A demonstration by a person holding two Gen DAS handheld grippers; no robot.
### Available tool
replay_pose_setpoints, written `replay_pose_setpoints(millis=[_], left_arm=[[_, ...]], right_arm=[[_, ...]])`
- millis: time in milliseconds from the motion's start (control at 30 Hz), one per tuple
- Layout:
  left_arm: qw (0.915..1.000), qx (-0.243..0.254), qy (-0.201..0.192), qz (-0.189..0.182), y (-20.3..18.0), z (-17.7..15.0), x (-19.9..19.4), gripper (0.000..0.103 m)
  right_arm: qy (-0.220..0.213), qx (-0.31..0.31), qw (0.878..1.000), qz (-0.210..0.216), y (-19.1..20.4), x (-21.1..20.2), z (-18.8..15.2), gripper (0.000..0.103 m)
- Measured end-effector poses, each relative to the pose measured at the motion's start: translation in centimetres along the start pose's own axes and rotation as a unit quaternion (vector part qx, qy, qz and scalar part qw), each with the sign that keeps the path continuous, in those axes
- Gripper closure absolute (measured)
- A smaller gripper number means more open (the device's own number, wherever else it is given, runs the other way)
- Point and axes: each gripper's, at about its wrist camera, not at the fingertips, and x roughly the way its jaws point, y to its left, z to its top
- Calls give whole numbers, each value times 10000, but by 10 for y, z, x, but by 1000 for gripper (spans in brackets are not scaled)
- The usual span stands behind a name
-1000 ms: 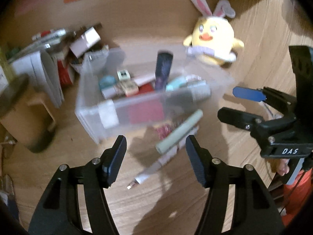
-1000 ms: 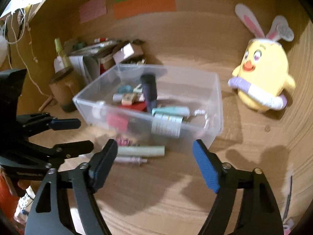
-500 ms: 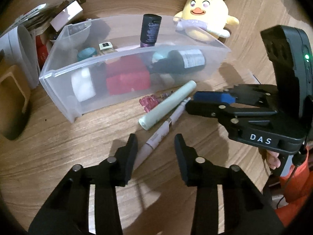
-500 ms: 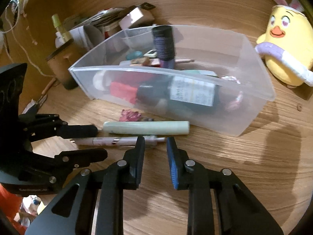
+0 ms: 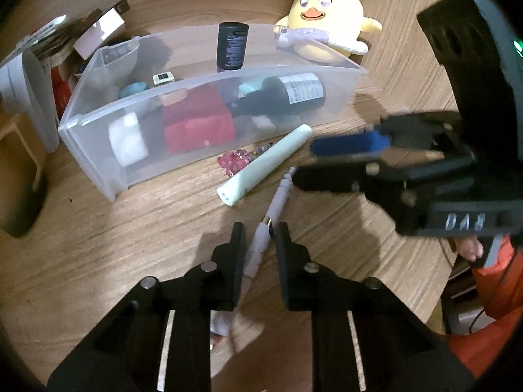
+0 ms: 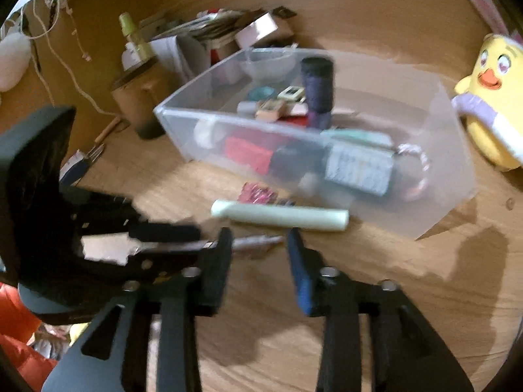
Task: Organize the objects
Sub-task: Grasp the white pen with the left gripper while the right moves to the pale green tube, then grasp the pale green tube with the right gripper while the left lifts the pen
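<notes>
A clear plastic bin holds bottles, a red box and small items. In front of it lie a pale green tube, a pink clip and a white pen. My left gripper straddles the pen, its jaws narrowed close around the barrel. My right gripper is open and empty, its tips just above the pen's far end, below the green tube. It shows in the left wrist view.
A yellow chick plush sits beyond the bin on the right. Boxes and papers and a brown cup crowd the left. The wooden tabletop curves round in front.
Both grippers came down toward the pen. The left jaws narrowed around it. The right jaws, nearly shut half a second ago, have opened somewhat and the view has lifted.
</notes>
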Motion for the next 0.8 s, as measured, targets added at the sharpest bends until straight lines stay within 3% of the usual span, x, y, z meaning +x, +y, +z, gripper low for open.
replay_pose_setpoints(millis=[67,400,567,700,800], left_arm=[[10000,-40,-24,11,1,-5,-4,90],[9977,-481,-31,471,24,-37,-32,92],[9965,-638,-2,546,34,-37,-35,92],[9965,-681,-12,484,37,-31,-32,92],[9970,-651,-20,406,38,-27,-29,91]], right_arm=[[-60,-115,9999,-88,0,0,7,48],[374,-835,9950,-407,5,30,24,45],[570,-1251,9880,-699,13,33,20,43],[831,-1385,9864,-289,19,24,16,46],[742,-1447,9860,-358,23,20,17,46]])
